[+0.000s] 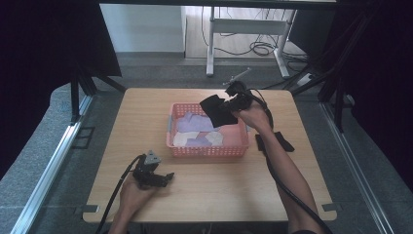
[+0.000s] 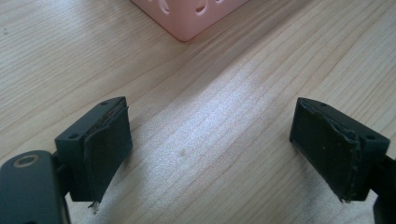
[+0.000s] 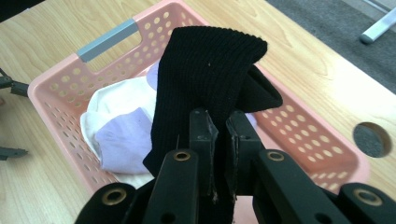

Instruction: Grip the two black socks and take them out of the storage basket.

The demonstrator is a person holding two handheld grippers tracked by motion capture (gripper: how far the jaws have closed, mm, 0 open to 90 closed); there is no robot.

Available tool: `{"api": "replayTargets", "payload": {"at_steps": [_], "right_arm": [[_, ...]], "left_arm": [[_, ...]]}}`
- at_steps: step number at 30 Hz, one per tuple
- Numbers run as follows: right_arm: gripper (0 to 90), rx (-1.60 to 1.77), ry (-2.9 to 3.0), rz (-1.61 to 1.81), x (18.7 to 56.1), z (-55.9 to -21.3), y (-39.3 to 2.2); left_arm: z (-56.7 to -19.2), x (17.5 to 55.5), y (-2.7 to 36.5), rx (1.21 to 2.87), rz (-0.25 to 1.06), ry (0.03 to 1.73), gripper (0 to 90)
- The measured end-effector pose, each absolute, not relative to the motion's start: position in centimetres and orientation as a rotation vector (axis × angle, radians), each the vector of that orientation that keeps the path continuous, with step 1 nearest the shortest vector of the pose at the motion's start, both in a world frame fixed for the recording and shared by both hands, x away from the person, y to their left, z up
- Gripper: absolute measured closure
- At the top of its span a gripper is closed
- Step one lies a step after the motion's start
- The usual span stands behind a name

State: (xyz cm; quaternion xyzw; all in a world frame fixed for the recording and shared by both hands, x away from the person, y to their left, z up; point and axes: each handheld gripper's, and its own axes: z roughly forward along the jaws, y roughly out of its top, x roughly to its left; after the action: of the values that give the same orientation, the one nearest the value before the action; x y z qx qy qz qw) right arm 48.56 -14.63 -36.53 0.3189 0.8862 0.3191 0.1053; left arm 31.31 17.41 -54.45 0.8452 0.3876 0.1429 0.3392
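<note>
Pinching a black sock [image 3: 205, 79], the right claw [image 3: 219, 135] has its jaws pressed together on the knit fabric, which rises from between them and folds over at the top. In the high view this claw [image 1: 233, 104] holds the sock [image 1: 216, 111] above the far right corner of the pink basket [image 1: 209, 151], which sits mid-desk with white and lilac cloths [image 3: 123, 133] inside. Another black sock [image 1: 277, 141] lies near the desk's right edge. The left claw [image 2: 210, 154] rests near the front edge, jaws apart, gripping nothing.
</note>
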Motion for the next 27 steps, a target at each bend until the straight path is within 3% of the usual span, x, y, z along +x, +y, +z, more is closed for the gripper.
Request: {"api": "replayTargets", "payload": {"at_steps": [17,27], "right_arm": [[82.7,0.990,2.517,0.924,47.8,-34.5,-18.7],[82.7,1.080,2.444,0.895,47.3,-34.2,-23.3]], "left_arm": [[-54.5,31.3,17.4,2.201,0.372,1.009,12.5],[-54.5,31.3,17.4,2.198,0.372,1.009,12.5]]}}
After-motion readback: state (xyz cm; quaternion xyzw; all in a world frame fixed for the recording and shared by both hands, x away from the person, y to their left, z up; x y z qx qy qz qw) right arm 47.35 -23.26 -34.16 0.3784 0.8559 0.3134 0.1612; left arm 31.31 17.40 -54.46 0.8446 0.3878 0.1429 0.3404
